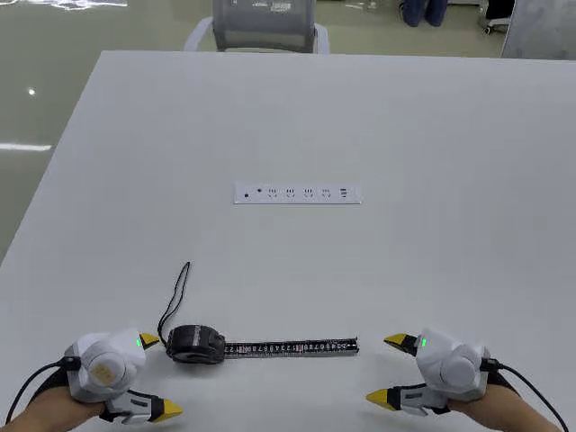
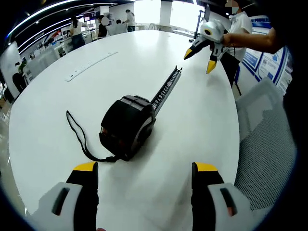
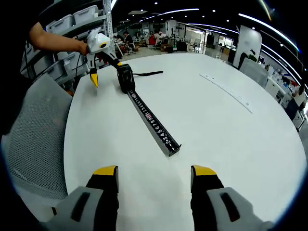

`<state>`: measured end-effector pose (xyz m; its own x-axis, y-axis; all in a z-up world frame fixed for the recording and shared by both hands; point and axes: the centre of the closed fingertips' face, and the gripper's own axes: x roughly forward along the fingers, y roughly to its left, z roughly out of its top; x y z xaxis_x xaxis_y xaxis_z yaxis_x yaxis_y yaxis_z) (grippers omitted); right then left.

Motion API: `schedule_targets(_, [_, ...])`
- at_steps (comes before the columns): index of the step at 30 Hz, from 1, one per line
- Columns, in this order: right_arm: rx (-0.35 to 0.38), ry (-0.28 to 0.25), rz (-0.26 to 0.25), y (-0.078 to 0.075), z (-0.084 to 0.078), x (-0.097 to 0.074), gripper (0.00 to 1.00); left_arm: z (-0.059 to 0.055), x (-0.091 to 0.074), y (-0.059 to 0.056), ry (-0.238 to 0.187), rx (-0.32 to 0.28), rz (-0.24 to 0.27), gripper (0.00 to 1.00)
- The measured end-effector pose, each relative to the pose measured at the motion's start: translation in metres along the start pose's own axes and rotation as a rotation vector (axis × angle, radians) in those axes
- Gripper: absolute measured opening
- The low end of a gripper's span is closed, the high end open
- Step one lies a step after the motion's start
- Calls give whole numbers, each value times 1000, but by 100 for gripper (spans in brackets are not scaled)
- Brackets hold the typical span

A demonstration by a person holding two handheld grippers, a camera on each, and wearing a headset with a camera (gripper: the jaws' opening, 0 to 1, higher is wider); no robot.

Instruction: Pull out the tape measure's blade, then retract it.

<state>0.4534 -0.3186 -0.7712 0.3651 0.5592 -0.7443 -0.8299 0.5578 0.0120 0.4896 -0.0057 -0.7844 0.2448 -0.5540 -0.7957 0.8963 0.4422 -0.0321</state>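
A black tape measure lies on the white table near its front edge, its wrist strap looping away from me. Its blade is drawn out flat to the right and ends in a hook. My left gripper stands open just left of the case, not touching it. My right gripper is open a short way right of the blade's hook, with nothing between its yellow-tipped fingers. The blade runs from the hook back to the case.
A white power strip lies flat on the middle of the table. A grey chair stands beyond the far edge. Cables trail from both grippers off the front edge. People and shelves stand in the room behind.
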Motion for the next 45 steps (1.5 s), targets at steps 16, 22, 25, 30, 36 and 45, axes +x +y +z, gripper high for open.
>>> schedule_targets(16, [123, -52, -126, 22, 13, -16, 72, -4, -28, -27, -79, -171, 165, 88])
schedule_targets(22, [178, -68, -169, 34, 17, -19, 77, -2, -34, -44, -113, -243, 173, 91])
schedule_targets(25, [207, -72, -183, 43, 17, -18, 80, -3, -37, -48, -121, -271, 203, 93])
schedule_targets(30, [240, -71, -219, 56, 21, -19, 83, -4, -44, -53, -124, -305, 244, 94])
schedule_targets(36, [289, -77, -279, 62, 26, -24, 84, -4, -52, -56, -121, -337, 285, 95])
schedule_targets(45, [344, -63, -335, 74, 25, -27, 91, 5, -61, -59, -157, -369, 347, 98])
